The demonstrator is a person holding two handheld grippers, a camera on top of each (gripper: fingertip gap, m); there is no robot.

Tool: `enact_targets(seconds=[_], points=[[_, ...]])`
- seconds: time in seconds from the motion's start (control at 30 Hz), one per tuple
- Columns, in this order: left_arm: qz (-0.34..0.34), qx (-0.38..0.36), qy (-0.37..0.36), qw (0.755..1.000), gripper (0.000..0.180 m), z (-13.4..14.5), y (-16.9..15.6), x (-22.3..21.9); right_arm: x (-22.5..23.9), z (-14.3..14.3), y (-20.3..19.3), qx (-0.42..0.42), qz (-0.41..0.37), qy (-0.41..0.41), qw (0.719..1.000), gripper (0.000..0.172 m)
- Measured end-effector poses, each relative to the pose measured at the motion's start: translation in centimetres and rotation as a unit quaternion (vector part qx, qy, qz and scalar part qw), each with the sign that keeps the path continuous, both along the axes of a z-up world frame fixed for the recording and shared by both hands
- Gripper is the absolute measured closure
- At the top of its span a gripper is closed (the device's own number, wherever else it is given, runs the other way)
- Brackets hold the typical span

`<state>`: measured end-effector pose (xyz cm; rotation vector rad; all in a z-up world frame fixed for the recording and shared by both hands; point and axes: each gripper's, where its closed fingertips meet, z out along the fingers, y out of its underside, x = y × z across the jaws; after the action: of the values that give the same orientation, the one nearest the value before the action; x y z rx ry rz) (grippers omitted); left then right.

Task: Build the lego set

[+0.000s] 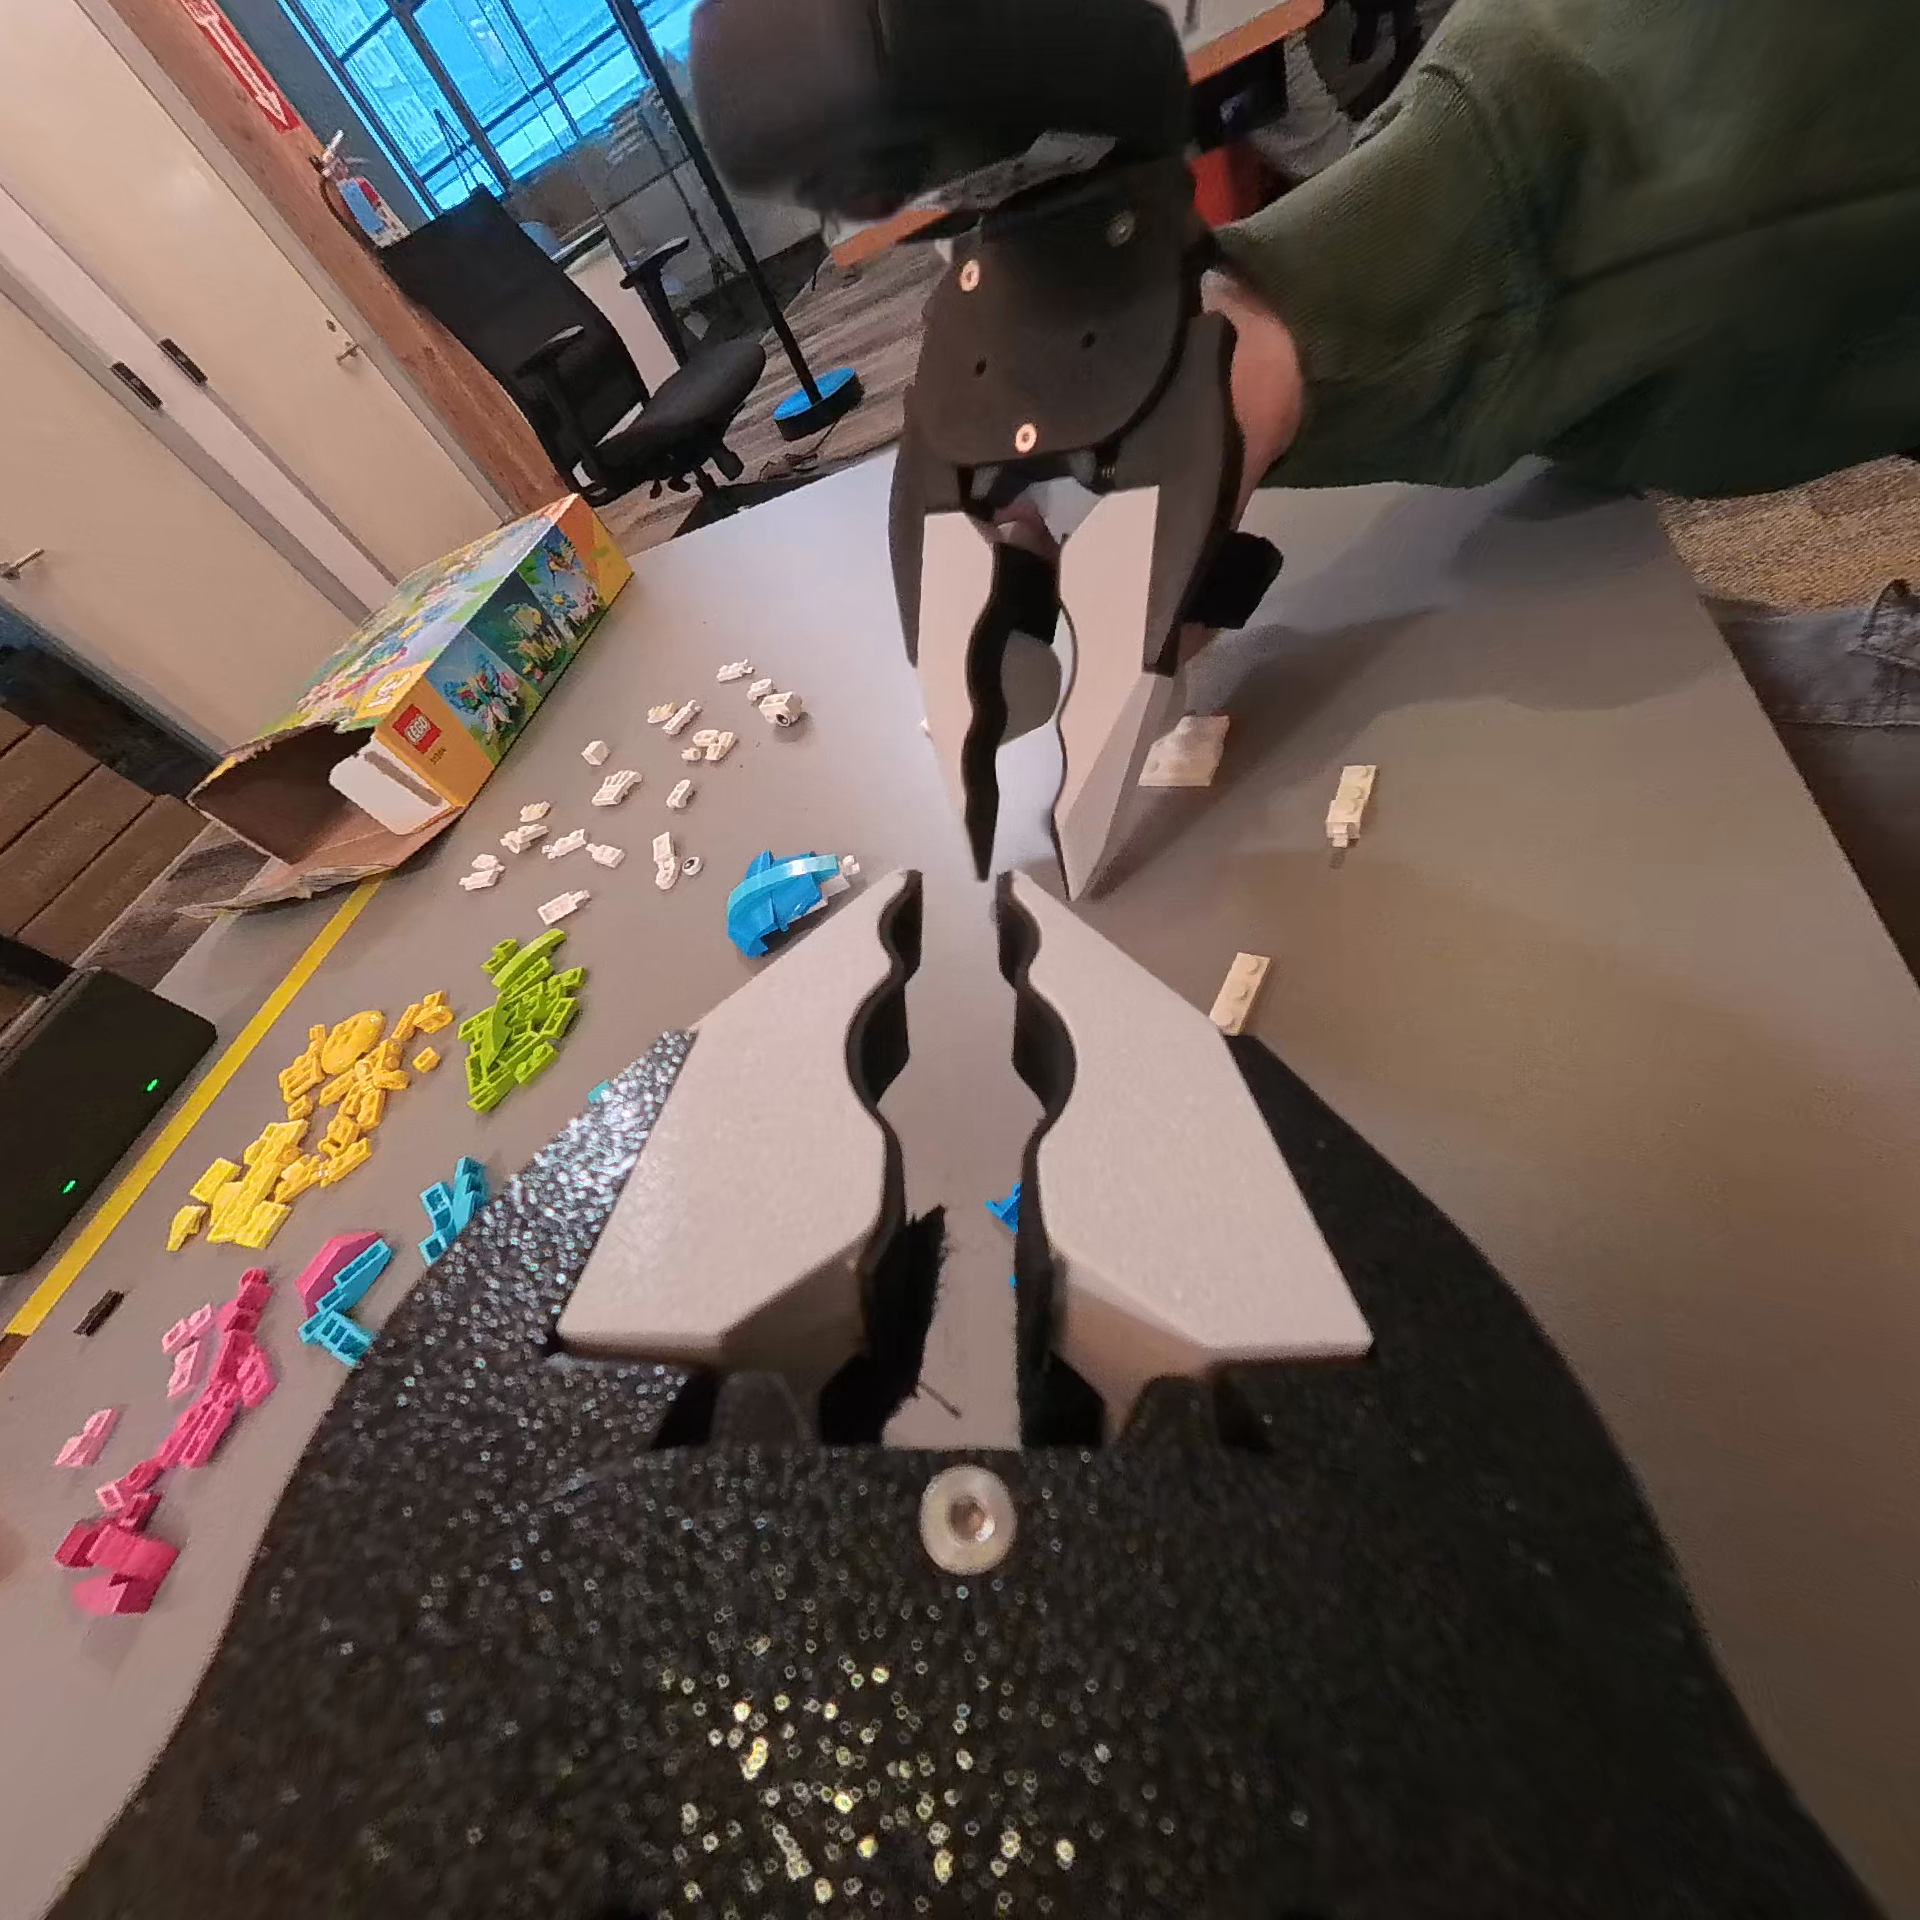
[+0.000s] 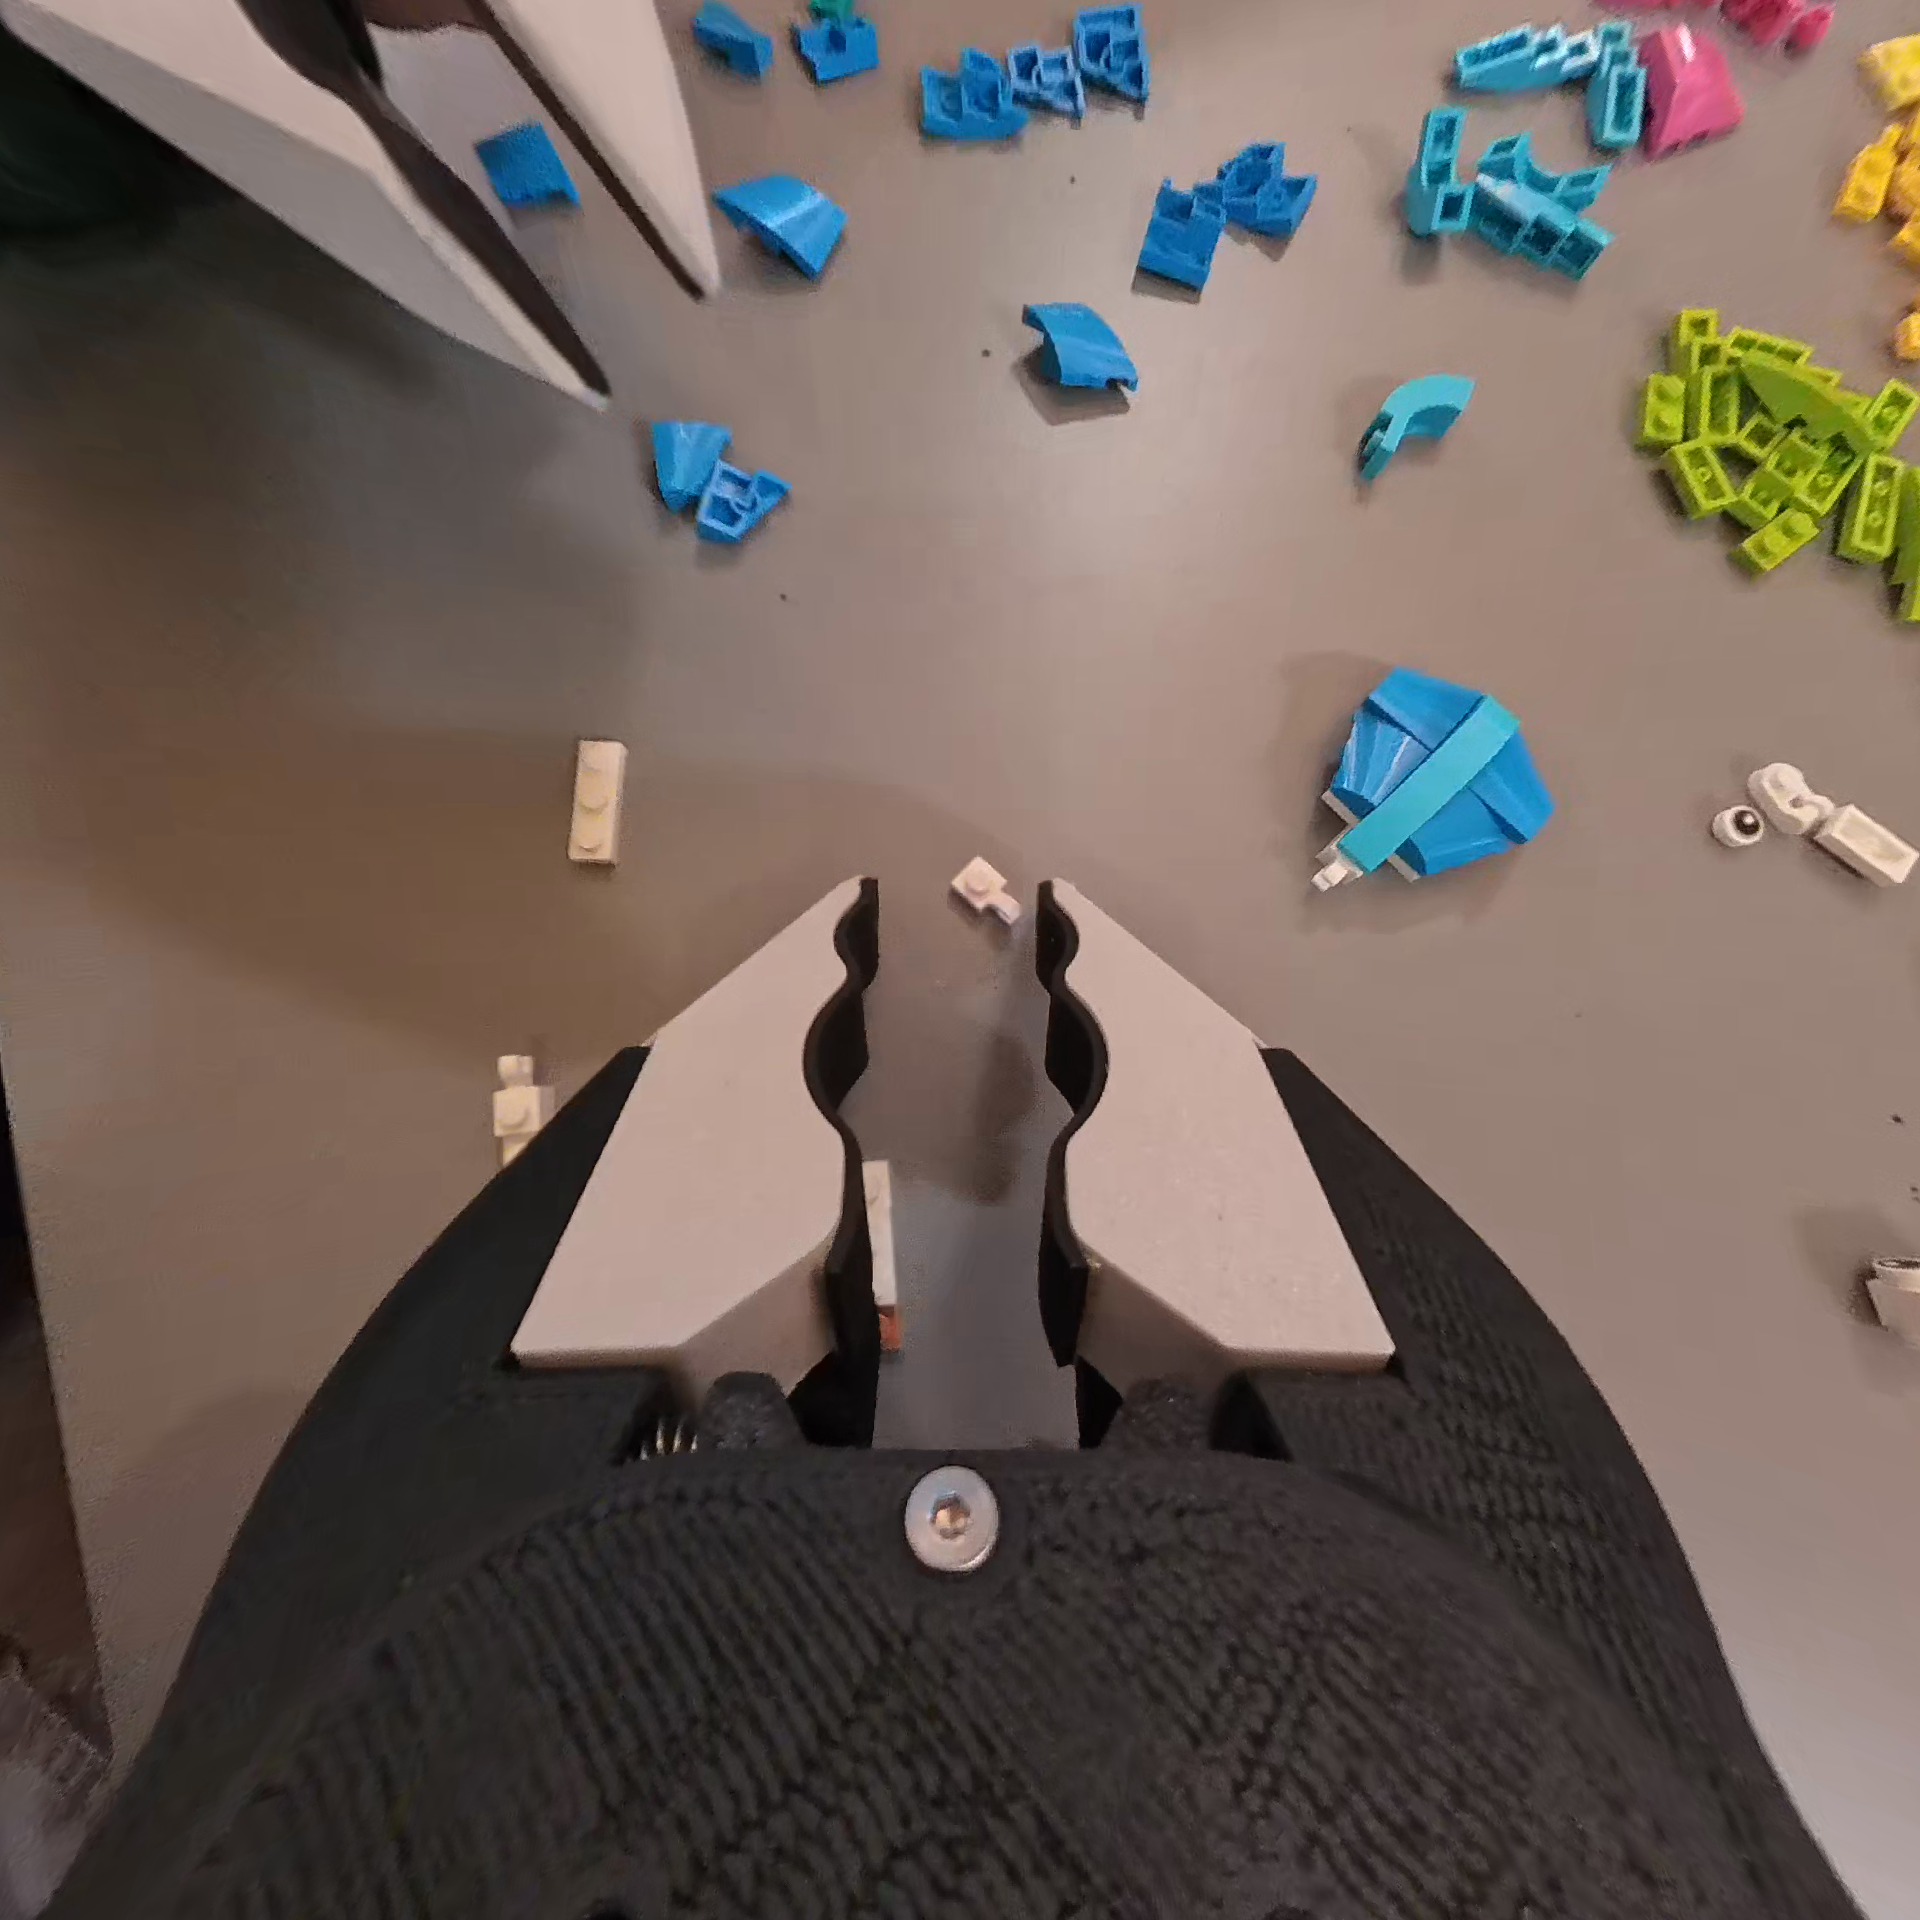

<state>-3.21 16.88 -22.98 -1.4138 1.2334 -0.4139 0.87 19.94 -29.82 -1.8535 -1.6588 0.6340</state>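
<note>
Grey table [image 2: 312, 623], toy bricks sorted by colour. Right gripper [image 2: 956, 894]: jaws parted, nothing clasped, pointing down at the tabletop; a small white clip plate [image 2: 985, 889] lies flat on the table in line with the gap at its fingertips, nearer the right-hand tip, touching neither pad. White three-stud plate [image 2: 596, 800] to the left of the tips, apart; another white piece [image 2: 514, 1107] beside the gripper's left flank. Part-built blue assembly [image 2: 1439, 790] off to the right, well apart. Left gripper [image 1: 961, 883]: jaws parted, holding nothing, held over bare table, its tips close to those of the right gripper opposite. Blue assembly just left of its tips; white plate [image 1: 1240, 992] beside its right finger. Lime bricks [image 2: 1787, 457], loose blue bricks [image 2: 1039, 83] beyond.
</note>
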Motion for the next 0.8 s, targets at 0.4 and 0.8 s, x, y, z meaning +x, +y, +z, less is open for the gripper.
enact_targets(seconds=[0.4, 0.8], points=[[0.004, -0.011, 0.003, 1.0, 0.168, -0.2, 0.1, -0.1, -0.3, 0.1, -3.0, -0.06, 0.029, 0.001, 0.998, 0.146], [0.001, -0.03, 0.021, 0.999, 0.169, -1.2, 0.0, 0.2, -0.7, 0.3, -1.7, 0.0, 0.024, 0.017, 1.0, 0.133]])
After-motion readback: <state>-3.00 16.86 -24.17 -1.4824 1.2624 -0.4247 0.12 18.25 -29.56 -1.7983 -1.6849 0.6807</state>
